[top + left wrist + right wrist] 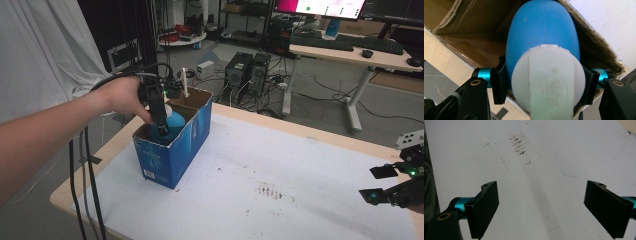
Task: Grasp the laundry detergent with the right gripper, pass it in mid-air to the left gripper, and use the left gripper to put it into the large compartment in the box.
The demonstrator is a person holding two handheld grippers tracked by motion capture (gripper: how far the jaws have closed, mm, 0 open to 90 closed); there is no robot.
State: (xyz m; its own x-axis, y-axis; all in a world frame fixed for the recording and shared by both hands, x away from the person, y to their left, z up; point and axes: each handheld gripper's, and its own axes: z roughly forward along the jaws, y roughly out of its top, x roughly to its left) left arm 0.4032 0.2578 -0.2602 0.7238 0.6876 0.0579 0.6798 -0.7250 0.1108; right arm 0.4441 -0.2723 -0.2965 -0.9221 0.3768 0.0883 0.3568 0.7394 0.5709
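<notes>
- Right now the blue bottle [172, 125] w/ white cap sits inside the blue cardboard box [172, 150], near the box's front end; blue body shows above the rim in high view.
- Left gripper view: bottle [541, 37] seen cap-first, white cap [547, 82] close to the lens, blue body running away into the brown box interior [474, 37].
- Left gripper [161, 122] reaches down into the box from above, jaws clamped on the bottle, one black pad each side just where cap meets body.
- Left hand [122, 95] grips that tool; forearm comes in from the left edge, black cables hang off the table edge.
- White stick-like item [185, 82] stands up at the box's far end; can't tell what it is.
- Box stands on the white table cover [300, 165], toward the left-rear corner.
- Brown smudges [270, 190] mark the cover mid-table, well apart from the box.
- Right gripper [382, 184] at the right edge of the table, jaws wide apart, nothing btwn them; its own view shows bare cover [541, 182] and the same smudges [517, 143].
</notes>
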